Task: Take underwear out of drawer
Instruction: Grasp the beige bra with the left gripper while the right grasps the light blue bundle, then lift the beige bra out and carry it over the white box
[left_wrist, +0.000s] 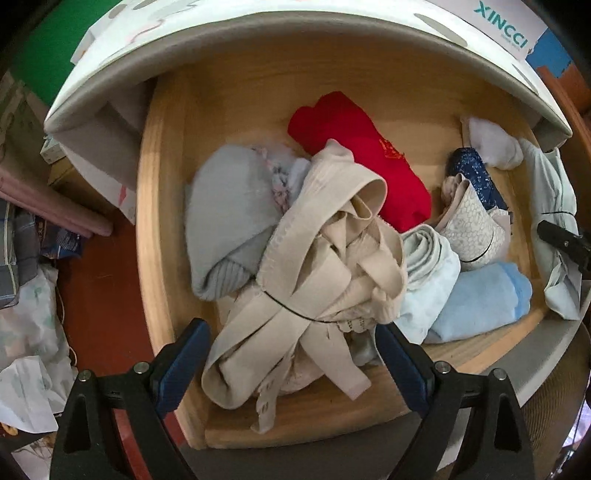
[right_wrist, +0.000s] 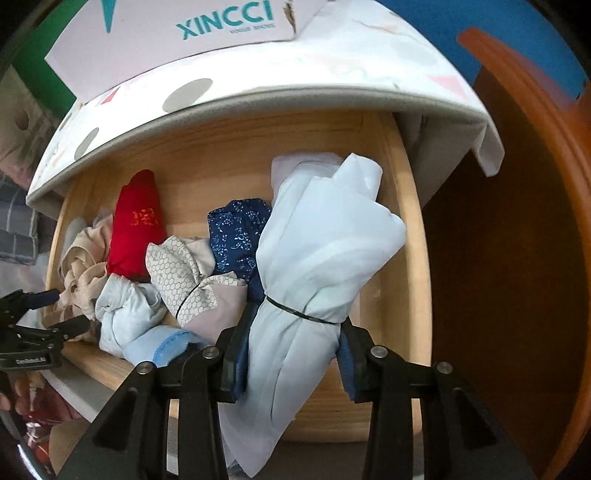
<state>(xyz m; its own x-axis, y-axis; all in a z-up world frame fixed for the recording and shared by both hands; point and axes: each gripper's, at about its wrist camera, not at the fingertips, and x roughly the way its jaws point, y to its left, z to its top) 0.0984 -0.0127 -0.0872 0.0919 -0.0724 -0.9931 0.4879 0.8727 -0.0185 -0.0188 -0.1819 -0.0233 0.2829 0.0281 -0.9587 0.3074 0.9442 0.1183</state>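
Observation:
The open wooden drawer (left_wrist: 173, 155) holds several rolled garments. In the left wrist view a beige strappy undergarment bundle (left_wrist: 317, 266), tied with a black band, lies at the drawer's front between the fingers of my open left gripper (left_wrist: 291, 350); whether they touch it I cannot tell. In the right wrist view my right gripper (right_wrist: 291, 332) is shut on a pale blue bundle (right_wrist: 317, 258) tied with a black band, held upright at the drawer's right side. The left gripper also shows in the right wrist view (right_wrist: 55, 310); the right one shows in the left wrist view (left_wrist: 565, 240).
In the drawer lie a red roll (left_wrist: 362, 162), a grey knit roll (left_wrist: 229, 218), a navy patterned roll (right_wrist: 236, 232), a honeycomb-print bundle (right_wrist: 184, 273) and a light blue towel roll (left_wrist: 480, 299). A white cabinet top (right_wrist: 258, 77) overhangs the drawer's back. An orange-brown panel (right_wrist: 517, 240) stands right.

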